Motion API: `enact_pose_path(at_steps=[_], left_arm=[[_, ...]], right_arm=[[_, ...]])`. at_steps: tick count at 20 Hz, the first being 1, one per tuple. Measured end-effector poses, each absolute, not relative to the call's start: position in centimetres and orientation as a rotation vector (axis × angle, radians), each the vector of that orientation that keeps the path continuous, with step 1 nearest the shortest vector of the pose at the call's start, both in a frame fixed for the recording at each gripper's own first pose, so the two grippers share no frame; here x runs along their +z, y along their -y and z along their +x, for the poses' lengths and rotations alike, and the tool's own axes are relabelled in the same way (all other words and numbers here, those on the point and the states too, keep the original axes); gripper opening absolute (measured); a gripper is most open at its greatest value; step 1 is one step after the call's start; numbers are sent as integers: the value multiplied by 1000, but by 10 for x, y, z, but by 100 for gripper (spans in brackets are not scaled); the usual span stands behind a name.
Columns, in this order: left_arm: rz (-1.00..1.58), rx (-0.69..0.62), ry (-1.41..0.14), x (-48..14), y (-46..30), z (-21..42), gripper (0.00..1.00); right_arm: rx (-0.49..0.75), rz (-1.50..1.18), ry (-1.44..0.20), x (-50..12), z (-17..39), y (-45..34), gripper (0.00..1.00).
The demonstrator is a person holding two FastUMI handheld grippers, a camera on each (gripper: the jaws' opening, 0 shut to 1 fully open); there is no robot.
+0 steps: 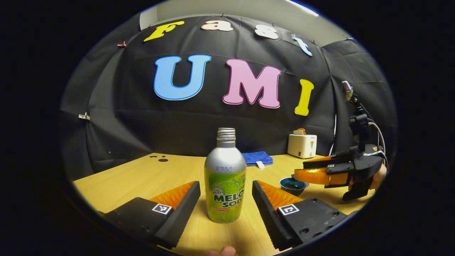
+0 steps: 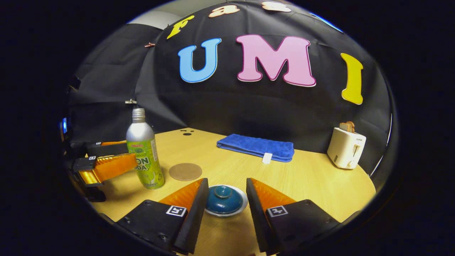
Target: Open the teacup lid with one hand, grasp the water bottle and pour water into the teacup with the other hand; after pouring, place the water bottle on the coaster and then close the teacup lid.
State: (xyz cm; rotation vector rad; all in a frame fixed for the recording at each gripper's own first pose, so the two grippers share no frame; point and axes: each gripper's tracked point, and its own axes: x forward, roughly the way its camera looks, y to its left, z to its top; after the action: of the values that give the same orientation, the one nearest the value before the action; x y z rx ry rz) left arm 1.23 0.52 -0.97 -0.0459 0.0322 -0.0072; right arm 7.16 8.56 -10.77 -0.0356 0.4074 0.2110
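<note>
- The blue glazed teacup [image 2: 225,201] with its knobbed lid [image 2: 223,195] on sits on the pale wooden bench [image 2: 312,181], at 6 o'clock in the right gripper view.
- The right gripper [image 2: 224,199] has its jaws apart, one either side of the cup, not touching it.
- The silver metal water bottle [image 1: 225,177] with a green label stands upright between the spread jaws of the left gripper [image 1: 226,199], without contact.
- A round brown coaster [image 2: 185,171] lies just beside the bottle, at 10 o'clock from the cup.
- A folded blue towel [image 2: 256,146] and a white toaster [image 2: 346,148] sit well back, near the wall.
</note>
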Motion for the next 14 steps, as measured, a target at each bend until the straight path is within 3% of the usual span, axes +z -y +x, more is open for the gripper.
enact_pose_path(at_steps=[3, 5, 6, 14], left_arm=[[-37, -2, -41, -10, -7, 12, 93], [-29, 7, -43, -11, -10, 13, 93], [-27, 7, -42, -12, -10, 13, 93], [-16, 9, -44, -13, -12, 15, 93]], right_arm=[[214, 8, -440, -118, 74, -89, 54], [207, 53, -450, -118, 75, -90, 53], [211, 74, -462, -122, 77, -91, 36], [181, 19, -430, -114, 73, -82, 32]])
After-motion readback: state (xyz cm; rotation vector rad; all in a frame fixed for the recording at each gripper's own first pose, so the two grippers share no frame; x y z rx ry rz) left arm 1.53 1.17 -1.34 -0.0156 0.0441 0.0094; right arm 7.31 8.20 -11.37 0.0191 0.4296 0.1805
